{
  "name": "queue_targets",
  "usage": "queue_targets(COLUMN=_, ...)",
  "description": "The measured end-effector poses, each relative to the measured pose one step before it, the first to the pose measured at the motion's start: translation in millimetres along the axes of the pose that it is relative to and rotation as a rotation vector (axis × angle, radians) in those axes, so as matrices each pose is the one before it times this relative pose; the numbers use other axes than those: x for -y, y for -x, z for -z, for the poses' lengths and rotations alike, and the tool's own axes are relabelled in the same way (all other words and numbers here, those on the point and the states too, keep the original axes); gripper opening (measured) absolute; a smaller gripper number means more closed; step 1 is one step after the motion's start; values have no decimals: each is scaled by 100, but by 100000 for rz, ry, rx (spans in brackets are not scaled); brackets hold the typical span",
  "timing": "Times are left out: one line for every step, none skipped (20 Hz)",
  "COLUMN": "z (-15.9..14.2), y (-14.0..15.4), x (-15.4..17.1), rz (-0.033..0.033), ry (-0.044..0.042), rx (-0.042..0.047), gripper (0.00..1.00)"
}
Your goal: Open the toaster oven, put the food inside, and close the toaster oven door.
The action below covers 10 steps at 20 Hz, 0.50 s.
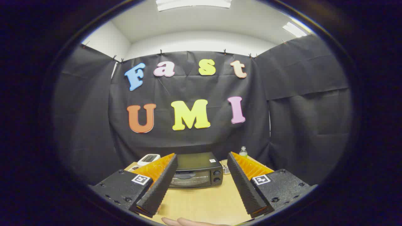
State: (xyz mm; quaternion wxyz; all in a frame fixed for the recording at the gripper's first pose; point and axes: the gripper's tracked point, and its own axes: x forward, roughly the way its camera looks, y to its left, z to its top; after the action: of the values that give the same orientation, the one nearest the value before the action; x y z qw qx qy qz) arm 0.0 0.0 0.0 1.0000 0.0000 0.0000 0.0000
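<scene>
1. Nearest me, at the bottom centre of the frame, a hand (191, 222) rests on the table (204, 204).
2. My gripper (202, 161) stands wide open, holding nothing.
3. The toaster oven (197, 171) sits straight ahead at lower centre, framed between my fingertips and well beyond them, door shut, its long axis crosswise.
4. Its left end hides behind my left finger (158, 185); I can't make out any food.

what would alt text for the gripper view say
The hand-held gripper hangs open above a wooden table, aimed at a black toaster oven with its door shut, beyond the fingers. A white device and a bottle flank the oven; a hand rests nearest.
</scene>
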Motion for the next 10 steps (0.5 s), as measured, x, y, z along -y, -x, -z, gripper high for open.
queue_targets(z=19, y=28, x=206, rz=-450, ry=-826, rx=-103, gripper=100)
queue_targets(z=199, y=-61, x=403, rz=-183, ry=-431, rx=-82, gripper=100)
queue_targets(z=28, y=-46, x=13, rz=-749, ry=117, rx=-320, gripper=100)
queue_targets(z=160, y=-17, x=-187, rz=-1006, ry=416, rx=-289, gripper=100)
queue_targets(z=148, y=-90, x=-176, rz=-1074, ry=478, rx=-515, gripper=100)
queue_targets(z=320, y=-40, x=-109, rz=-454, ry=225, rx=-452, gripper=100)
queue_targets(z=259, y=-44, x=21, rz=-123, ry=513, rx=-113, gripper=100)
queue_targets(z=210, y=-80, x=-182, rz=-58, ry=1115, rx=-303, gripper=100)
queue_targets(z=149, y=-40, x=-156, rz=-187, ry=1142, rx=-204, gripper=100)
queue_targets(z=218, y=-40, x=-265, rz=-300, ry=996, rx=-267, gripper=100)
